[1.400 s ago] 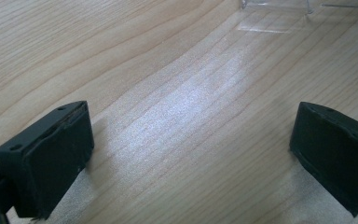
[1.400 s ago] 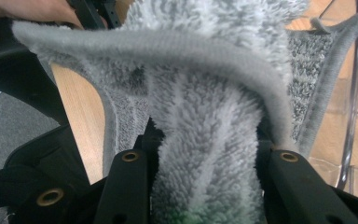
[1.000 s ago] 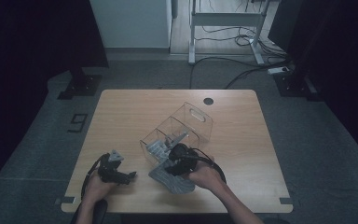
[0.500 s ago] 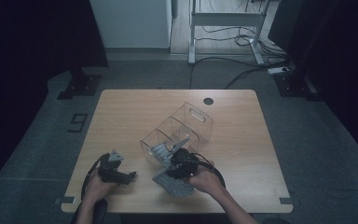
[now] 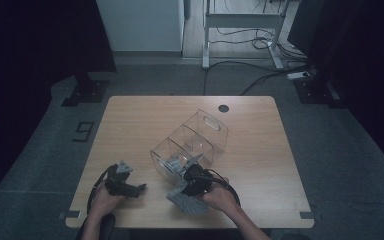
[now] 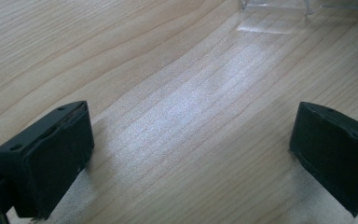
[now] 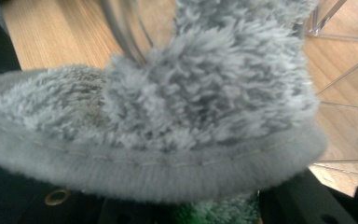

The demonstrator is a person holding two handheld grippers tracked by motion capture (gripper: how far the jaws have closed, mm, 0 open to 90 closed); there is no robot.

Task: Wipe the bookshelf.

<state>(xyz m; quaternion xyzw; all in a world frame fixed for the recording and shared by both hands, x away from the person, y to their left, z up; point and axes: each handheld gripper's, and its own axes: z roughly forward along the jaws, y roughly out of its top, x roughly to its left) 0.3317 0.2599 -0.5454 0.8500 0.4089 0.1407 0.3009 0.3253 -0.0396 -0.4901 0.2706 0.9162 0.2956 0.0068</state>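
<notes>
A grey fluffy cloth hangs from my right gripper near the table's front edge, its lower end spread on the wood. My right gripper is shut on it, just in front of a clear plastic divided bin that lies tilted at mid-table. In the right gripper view the cloth bulges over the black jaws and hides their tips; the bin's clear walls stand right behind it. My left gripper rests at the front left of the wooden table. Its jaws stand wide open over bare wood.
A small dark round hole sits in the table's far edge. A corner of the clear bin shows at the top of the left gripper view. Beyond the table are a metal desk frame and cables on the floor.
My right gripper has sunk a little toward the table with the grey cloth in it. The left gripper has stayed in place.
</notes>
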